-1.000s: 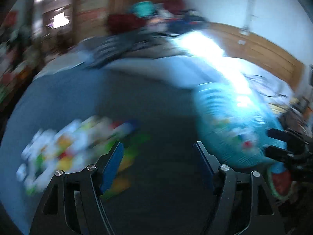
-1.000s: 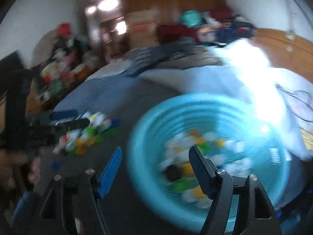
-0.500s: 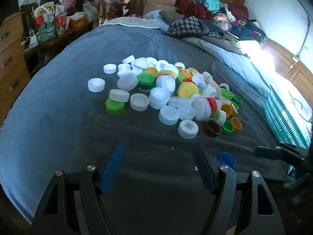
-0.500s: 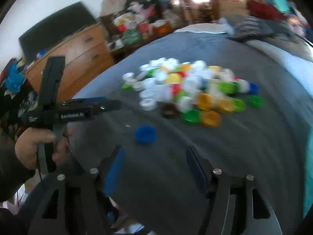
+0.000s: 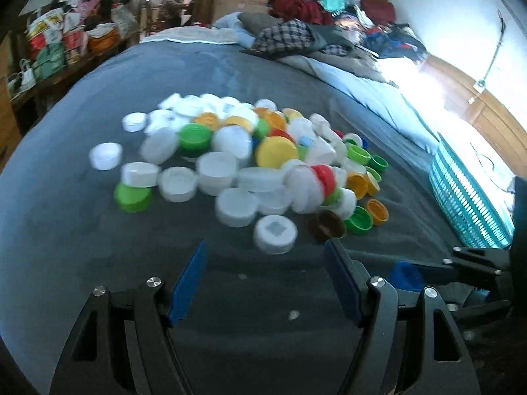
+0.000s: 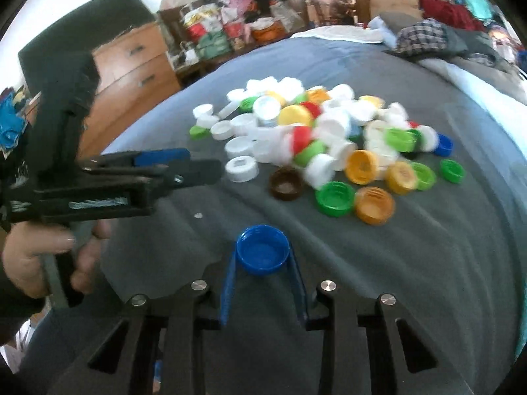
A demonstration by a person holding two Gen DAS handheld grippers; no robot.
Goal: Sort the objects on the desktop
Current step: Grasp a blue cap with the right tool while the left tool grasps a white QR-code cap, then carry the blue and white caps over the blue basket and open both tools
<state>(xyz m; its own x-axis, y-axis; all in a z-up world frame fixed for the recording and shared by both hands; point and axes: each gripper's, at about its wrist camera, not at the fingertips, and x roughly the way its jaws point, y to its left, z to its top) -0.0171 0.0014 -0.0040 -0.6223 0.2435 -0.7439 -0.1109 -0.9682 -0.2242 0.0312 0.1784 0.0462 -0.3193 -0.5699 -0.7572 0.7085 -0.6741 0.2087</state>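
Observation:
A heap of bottle caps, white, green, yellow, orange and red, lies on a grey bedspread; it also shows in the right wrist view. My right gripper is shut on a blue cap, open side up, near the front edge. In the left wrist view that blue cap sits between the right gripper's fingers at lower right. My left gripper is open and empty, just short of a white cap and a brown cap. It also shows in the right wrist view at left.
A teal slatted basket stands at the right of the bedspread. Clothes and bedding are piled at the far side. A wooden dresser and cluttered shelves stand beyond the left edge.
Both grippers swung from the basket to the heap. In the last half second my right gripper moved onto the blue cap and shut on it. My left gripper moved closer to the heap.

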